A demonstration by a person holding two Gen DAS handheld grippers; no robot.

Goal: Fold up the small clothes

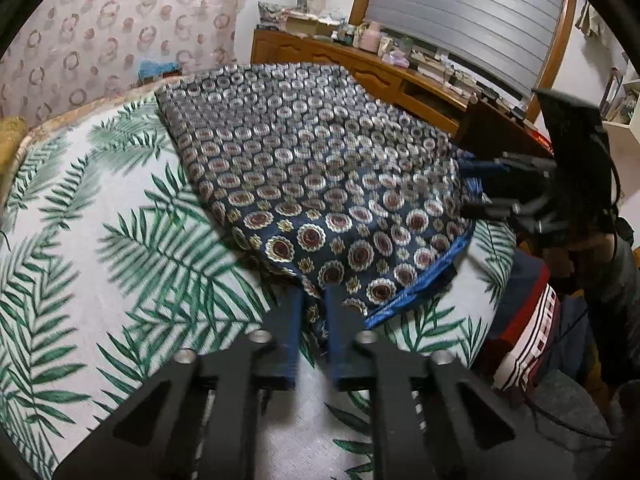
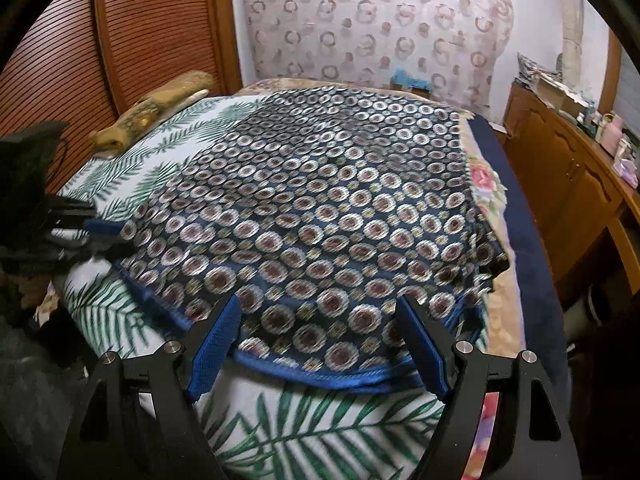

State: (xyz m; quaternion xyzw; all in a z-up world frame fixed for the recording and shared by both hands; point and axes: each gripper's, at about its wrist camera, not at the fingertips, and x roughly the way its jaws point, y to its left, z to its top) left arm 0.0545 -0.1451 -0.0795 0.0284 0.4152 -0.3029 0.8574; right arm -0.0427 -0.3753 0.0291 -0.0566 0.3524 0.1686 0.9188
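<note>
Left gripper on cloth corner, leaf-print bedspread alongside.

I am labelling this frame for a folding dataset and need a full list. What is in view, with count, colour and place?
Patterned cloth: one, navy with round medallions and blue hem, spread on the bed.
Bedspread: one, white with green palm leaves, under the cloth.
Yellow pillow: one, far left bed edge.
Curtain: one, pale with ring print, behind the bed.
Wooden dresser: one, brown, cluttered top, along the wall.
Left gripper: one, black with blue pads, shut on the cloth's near corner.
Right gripper: one, black with blue pads, open over the hem.
</note>
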